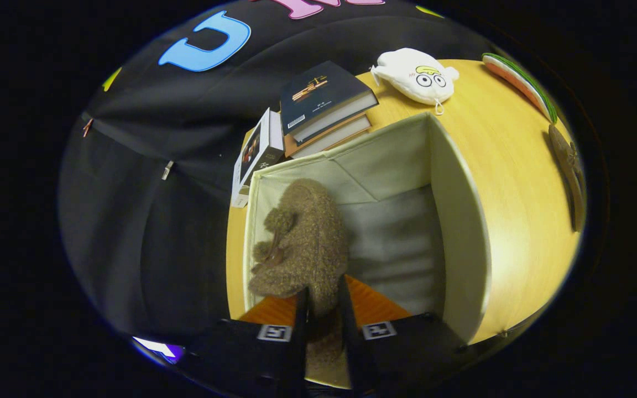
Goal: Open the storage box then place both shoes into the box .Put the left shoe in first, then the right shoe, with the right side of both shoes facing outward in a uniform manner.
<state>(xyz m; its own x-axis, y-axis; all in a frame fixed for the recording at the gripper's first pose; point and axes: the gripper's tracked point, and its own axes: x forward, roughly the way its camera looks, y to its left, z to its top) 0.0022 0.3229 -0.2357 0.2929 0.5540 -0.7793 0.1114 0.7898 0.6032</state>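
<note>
A fuzzy brown shoe (304,243) with pom-poms hangs inside the open cream fabric storage box (459,221), close to its left wall. My gripper (324,301) is shut on the shoe's heel end, both fingers pressing its fluffy rim from either side. The toe points away from me toward the box's far wall. The grey floor of the box beside the shoe is bare. The box stands on a yellow wooden table (512,166).
Beyond the box lies a stack of books (324,105) with a small white carton (257,155) leaning beside it. A white plush toy (415,74) rests further back. A watermelon-slice toy (520,83) and a brown object (567,166) sit at the table's right rim.
</note>
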